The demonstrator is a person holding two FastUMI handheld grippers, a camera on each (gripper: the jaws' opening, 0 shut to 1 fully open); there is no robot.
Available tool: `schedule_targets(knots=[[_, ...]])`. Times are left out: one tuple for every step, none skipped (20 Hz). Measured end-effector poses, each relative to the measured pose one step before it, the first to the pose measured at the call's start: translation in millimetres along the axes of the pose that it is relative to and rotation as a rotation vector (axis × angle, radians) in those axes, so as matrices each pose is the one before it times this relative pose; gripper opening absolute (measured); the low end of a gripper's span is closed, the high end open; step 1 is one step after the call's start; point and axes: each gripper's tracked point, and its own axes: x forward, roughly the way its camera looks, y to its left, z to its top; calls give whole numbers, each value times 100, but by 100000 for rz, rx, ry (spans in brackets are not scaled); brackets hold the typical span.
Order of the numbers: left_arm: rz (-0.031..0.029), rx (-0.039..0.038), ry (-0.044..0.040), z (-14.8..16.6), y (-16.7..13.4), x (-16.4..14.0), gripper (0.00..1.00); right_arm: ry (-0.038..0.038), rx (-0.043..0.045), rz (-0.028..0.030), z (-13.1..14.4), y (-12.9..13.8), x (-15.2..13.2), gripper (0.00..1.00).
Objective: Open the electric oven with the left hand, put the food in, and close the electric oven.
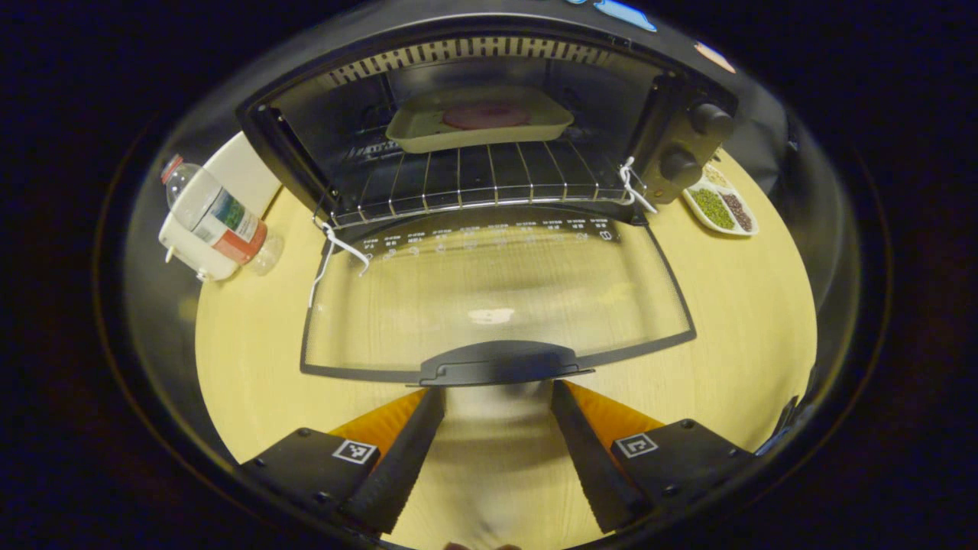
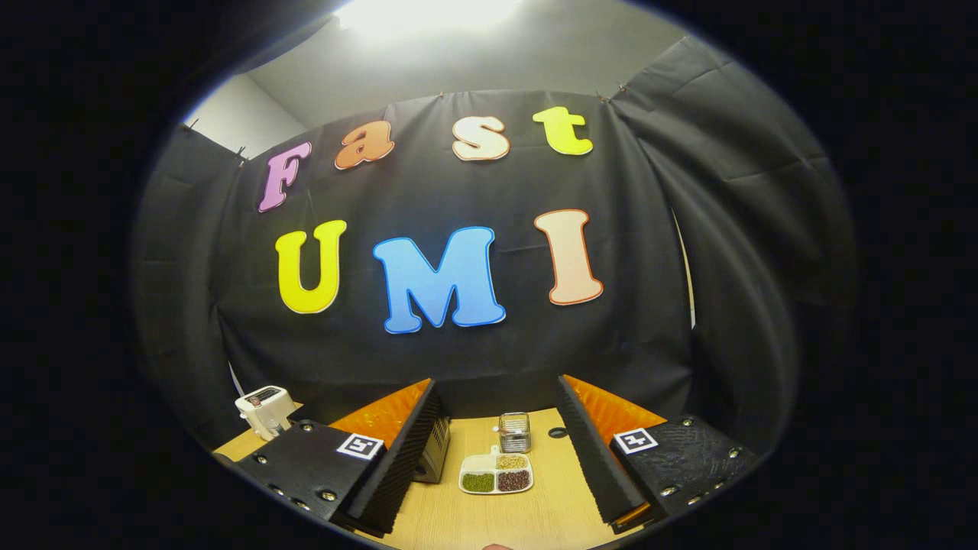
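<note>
In the left gripper view, one oven stands at twelve o'clock on the table, its door dropped flat toward the camera. One tray sits inside on the wire rack, toward the back, and on it lies one round reddish piece of food (what it is I cannot tell). The door's handle lies at the near edge, just beyond the left gripper, whose two fingers stand apart with nothing between them; their tips reach close to the handle, and whether they touch it I cannot tell. Two white cords show, one at each front corner of the rack: one at nine o'clock and one at three o'clock. Two knobs sit one above the other on the oven's right panel.

Outward from the oven, one bottle lies tilted at nine o'clock, resting against a white appliance. At two o'clock, just beside the oven's knob panel, is one divided dish with three compartments of grains: green, dark and pale.

In the right gripper view, the right gripper is held up well apart from the table, its two fingers spread with nothing held. Between them, at six o'clock, the same dish shows its three fillings. Just behind it stands one small mesh holder. At seven o'clock a corner of the oven shows past the left finger, and one white appliance stands at eight o'clock.
</note>
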Motion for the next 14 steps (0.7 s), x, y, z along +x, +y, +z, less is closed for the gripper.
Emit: schedule_targets(knots=[[209, -237, 937, 48, 55, 247, 100, 70, -104, -320, -64, -56, -88, 94], [-325, -501, 1026, -79, -8, 220, 100, 169, -197, -441, 73, -9, -24, 94], [-354, -1546, -88, 267, -34, -36, 100, 7, -142, -230, -141, 15, -59, 94], [-588, -1413, 1224, -193, -38, 168, 97, 48, -164, -200, -28, 73, -18, 94], [-371, 39, 181, 130, 1, -11, 100, 209, -84, -38, -130, 136, 75, 94], [4, 775, 258, -44, 1, -70, 97, 303, 7, 142, -97, 197, 60, 94], [251, 503, -30, 19, 39, -42, 97, 257, -93, 100, -64, 224, 84, 94], [215, -54, -744, 64, -44, -245, 97, 106, -4, 309, 72, 283, 20, 94], [-38, -380, -715, 68, -18, -274, 97, -93, 46, 443, -27, 304, 48, 94], [-265, -25, -793, -25, -2, -283, 97, -97, -19, 491, 96, 385, 72, 94], [-455, 290, -748, 69, 5, -268, 97, 197, -356, 247, -102, 258, 94, 94], [-658, 165, -630, 35, -8, -439, 100, 169, -222, 682, -92, 310, 41, 94], [-640, -410, -577, 88, -4, -309, 100, 203, -11, 676, -41, 453, 7, 94], [-467, -219, -831, 92, -25, -456, 97, 15, -14, 649, -14, 317, -32, 94]])
